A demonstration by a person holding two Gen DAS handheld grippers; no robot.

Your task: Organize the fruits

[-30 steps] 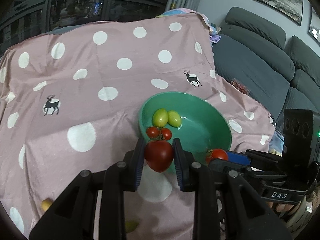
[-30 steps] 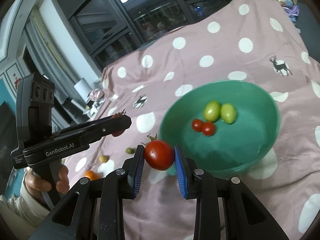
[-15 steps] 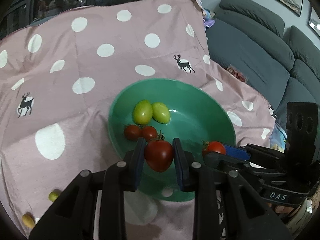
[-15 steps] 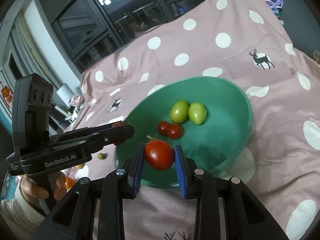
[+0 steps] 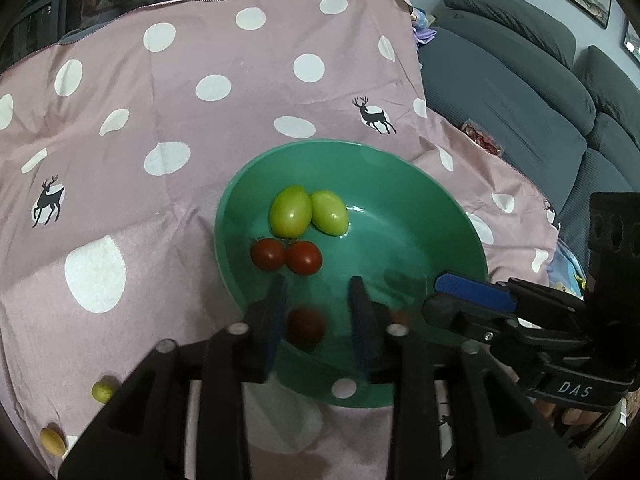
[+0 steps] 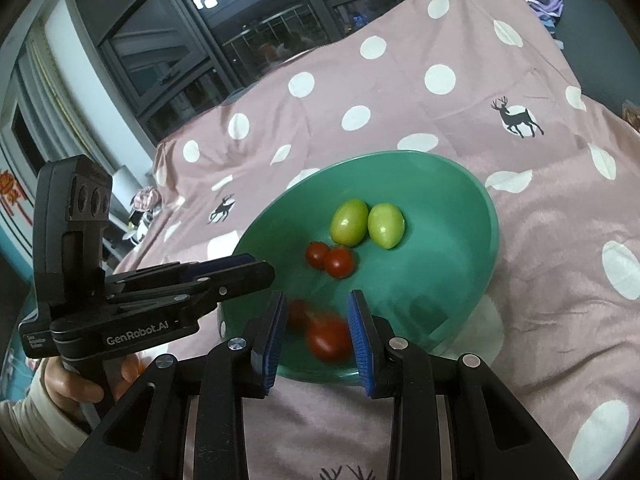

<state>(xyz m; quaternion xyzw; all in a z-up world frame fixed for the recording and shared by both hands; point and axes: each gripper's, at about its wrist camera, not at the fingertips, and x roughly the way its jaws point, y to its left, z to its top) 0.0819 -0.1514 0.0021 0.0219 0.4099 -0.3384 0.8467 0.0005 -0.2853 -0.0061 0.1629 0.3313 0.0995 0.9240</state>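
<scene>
A green bowl [image 5: 448, 216] [image 6: 472, 200] sits on the pink dotted cloth. It holds two green tomatoes [image 5: 291, 210] [image 6: 349, 222] and two small red tomatoes [image 5: 304, 257] [image 6: 339, 262]. My left gripper [image 5: 318, 294] is open above the bowl's near side; a blurred red tomato [image 5: 306, 326] is below it, free of the pads. My right gripper [image 6: 316, 312] is open too; a blurred red tomato [image 6: 328, 338] lies between its fingers, untouched, with a second one [image 6: 297, 314] beside it. Each gripper shows in the other's view [image 5: 474, 294] [image 6: 224, 272].
Two small yellow-green fruits [image 5: 102, 391] [image 5: 52, 440] lie on the cloth [image 5: 120, 160] at the near left. A grey sofa [image 5: 520, 80] stands to the right. An orange fruit [image 6: 128, 372] peeks behind the hand holding the left gripper.
Both grippers have opened and let go of their red tomatoes, which are dropping into the bowl. Both grippers stayed over the bowl's near rim.
</scene>
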